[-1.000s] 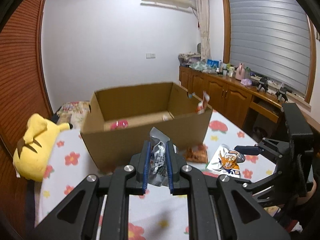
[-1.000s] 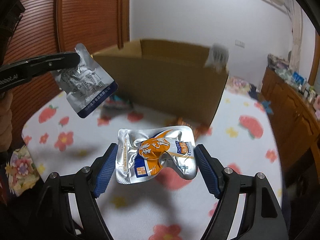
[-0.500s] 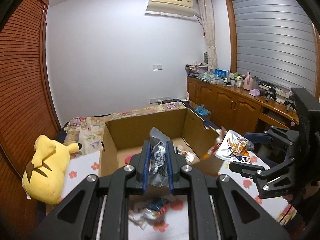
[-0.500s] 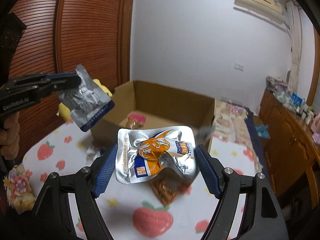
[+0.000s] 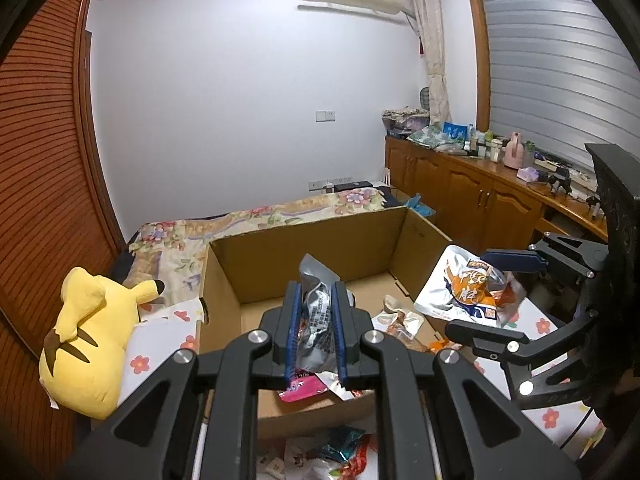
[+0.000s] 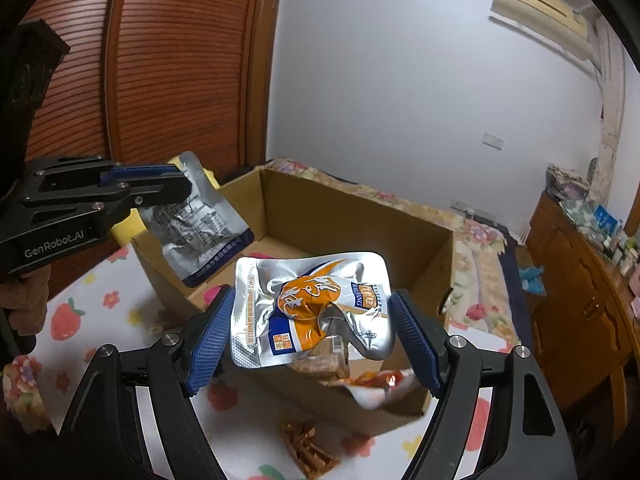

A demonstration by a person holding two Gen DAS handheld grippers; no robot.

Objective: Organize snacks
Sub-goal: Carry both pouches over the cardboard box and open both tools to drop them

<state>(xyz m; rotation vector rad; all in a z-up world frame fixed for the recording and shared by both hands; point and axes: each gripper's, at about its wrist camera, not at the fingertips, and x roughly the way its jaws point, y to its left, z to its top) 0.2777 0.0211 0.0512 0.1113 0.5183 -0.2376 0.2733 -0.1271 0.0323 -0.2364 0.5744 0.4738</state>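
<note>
Above the open brown cardboard box (image 6: 344, 240), the left gripper (image 5: 316, 332) pinches a crumpled silver foil pouch (image 5: 316, 304) and the right gripper (image 6: 312, 332) clamps a wide orange-and-silver foil packet (image 6: 312, 304) that could slip off its edges and miss.

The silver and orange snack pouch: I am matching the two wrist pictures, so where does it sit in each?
Left wrist view: the silver and orange snack pouch is at right of centre, held in the right gripper above the box's right edge.
Right wrist view: the pouch fills the centre, between the blue pads.
Shared landmark: the open cardboard box.
</note>
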